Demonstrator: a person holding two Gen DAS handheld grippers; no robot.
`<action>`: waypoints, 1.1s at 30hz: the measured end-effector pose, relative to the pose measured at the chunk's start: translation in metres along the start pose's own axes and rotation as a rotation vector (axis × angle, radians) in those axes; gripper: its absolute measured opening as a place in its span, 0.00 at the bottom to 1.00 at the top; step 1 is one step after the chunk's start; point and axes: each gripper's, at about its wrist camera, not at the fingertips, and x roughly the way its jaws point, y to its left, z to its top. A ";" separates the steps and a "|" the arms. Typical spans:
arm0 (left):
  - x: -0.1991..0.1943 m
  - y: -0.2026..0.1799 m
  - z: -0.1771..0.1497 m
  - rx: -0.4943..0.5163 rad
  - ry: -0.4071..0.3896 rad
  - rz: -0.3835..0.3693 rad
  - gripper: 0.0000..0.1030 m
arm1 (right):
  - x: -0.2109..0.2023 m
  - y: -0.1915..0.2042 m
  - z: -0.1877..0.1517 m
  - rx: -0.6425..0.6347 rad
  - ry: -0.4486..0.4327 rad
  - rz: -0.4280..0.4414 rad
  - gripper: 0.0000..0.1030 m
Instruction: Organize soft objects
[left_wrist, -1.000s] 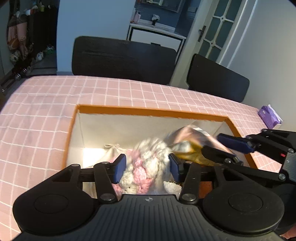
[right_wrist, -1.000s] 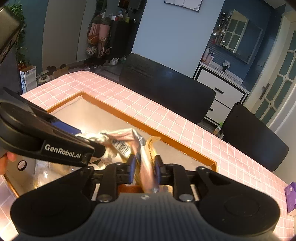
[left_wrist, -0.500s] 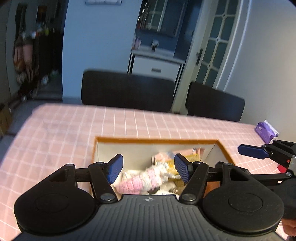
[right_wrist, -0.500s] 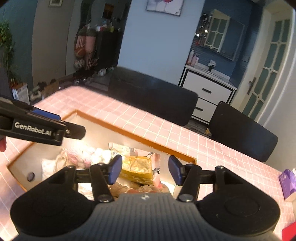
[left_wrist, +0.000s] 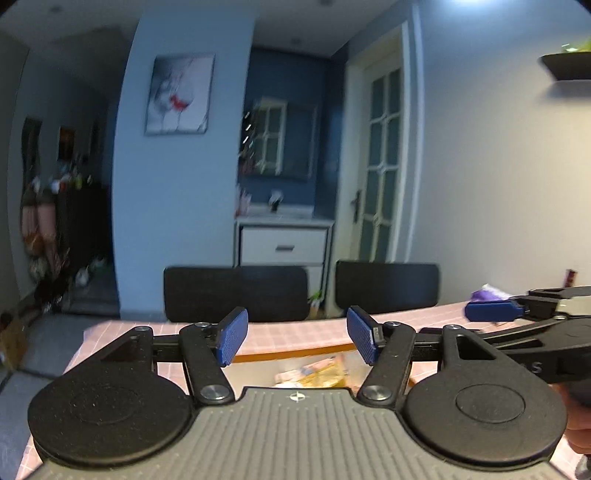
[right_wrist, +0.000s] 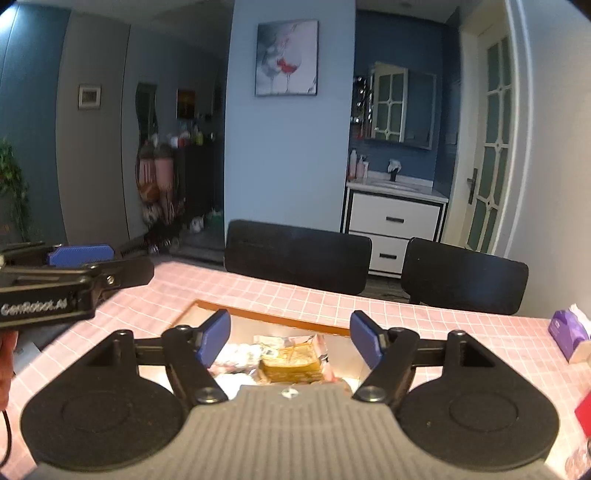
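One GenRobot.AI-marked left hand-held gripper, open

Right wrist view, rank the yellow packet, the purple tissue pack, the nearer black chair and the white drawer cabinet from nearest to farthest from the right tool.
1. Yellow packet: in the box just below and ahead of the right tool.
2. Purple tissue pack: on the table, far right.
3. Black chair: behind the table, centre.
4. White drawer cabinet: against the back wall, right of centre.

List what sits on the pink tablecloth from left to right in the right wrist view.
Left tongs over the table's left edge → orange-rimmed box holding a yellow snack packet → purple tissue pack → red item at the right edge.
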 end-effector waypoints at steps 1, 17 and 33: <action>-0.009 -0.005 -0.003 0.003 -0.015 -0.014 0.71 | -0.010 0.001 -0.004 0.010 -0.010 0.001 0.73; -0.110 -0.051 -0.076 -0.002 -0.116 -0.103 0.71 | -0.124 0.026 -0.119 0.066 -0.069 -0.007 0.80; -0.112 -0.045 -0.166 -0.013 0.050 0.149 0.71 | -0.125 0.027 -0.223 0.193 0.151 -0.107 0.92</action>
